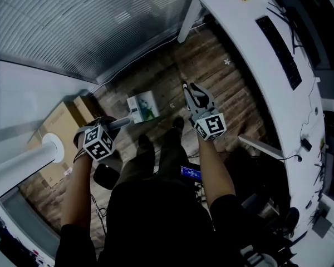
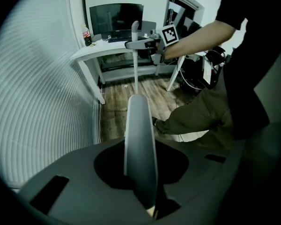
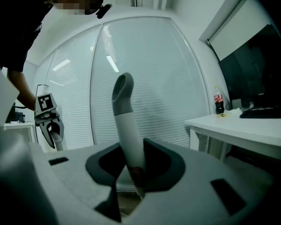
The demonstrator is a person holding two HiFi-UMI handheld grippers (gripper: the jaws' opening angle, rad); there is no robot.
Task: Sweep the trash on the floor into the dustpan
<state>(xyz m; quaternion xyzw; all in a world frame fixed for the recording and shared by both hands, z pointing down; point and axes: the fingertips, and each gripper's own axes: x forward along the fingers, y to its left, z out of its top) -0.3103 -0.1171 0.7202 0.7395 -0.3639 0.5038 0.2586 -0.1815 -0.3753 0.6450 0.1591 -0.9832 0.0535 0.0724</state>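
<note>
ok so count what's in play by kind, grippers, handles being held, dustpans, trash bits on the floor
grippers: 2, left gripper, right gripper
held handles: 2, dustpan handle, broom handle
dustpan: 1
trash bits: 2 that I can make out
total: 7

No text, label or number is legible.
</note>
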